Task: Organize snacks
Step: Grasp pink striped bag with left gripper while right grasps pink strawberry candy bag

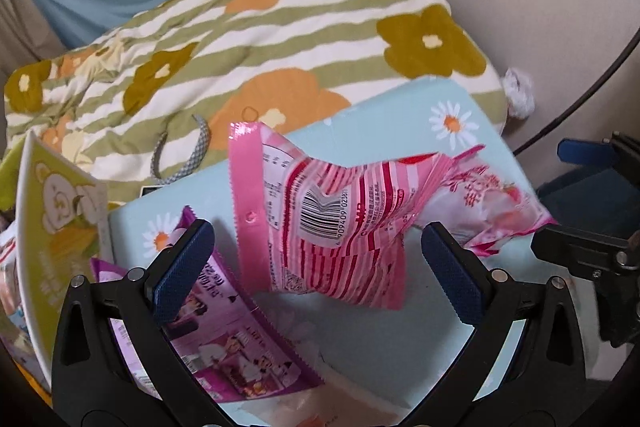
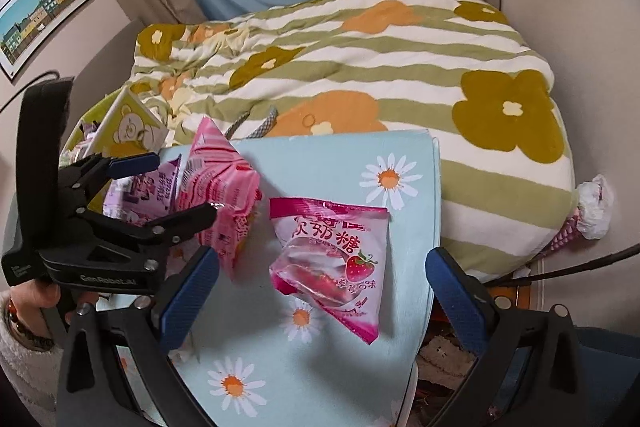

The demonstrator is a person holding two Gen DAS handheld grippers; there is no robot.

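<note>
Biggest thing around is the striped quilt [image 2: 360,67], green and cream bands with orange and mustard flowers, heaped from about 10 to 2 o'clock behind everything. In front of it sits the pale blue daisy-print tabletop [image 2: 340,163], which is where my snacks are.

At 9 o'clock from my left side there's a yellow-green carton with a cartoon bear [image 1: 60,223], standing tilted at the table's edge.

Now the snacks. The pink striped packet [image 1: 320,223] is the crumpled one: barcode side facing me, serrated sealed edge on its left, sitting bunched up right between my left fingers. My left gripper [image 1: 320,263] has its jaws wide apart around it, and I can't tell whether either pad is actually touching it. From the right-hand view the same packet sits at 9 o'clock, next to that gripper's black frame.

The strawberry milk candy bag [image 2: 332,263] lies flat near the middle of the table, pink and white, red strawberry printed lower right, clear window showing wrapped pieces. My right gripper [image 2: 322,291] is spread open too, bag lying between the fingers, not pinched.

Smallest visible bit: a purple packet [image 1: 236,347] with cartoon figures, at 7 o'clock under my left finger.
</note>
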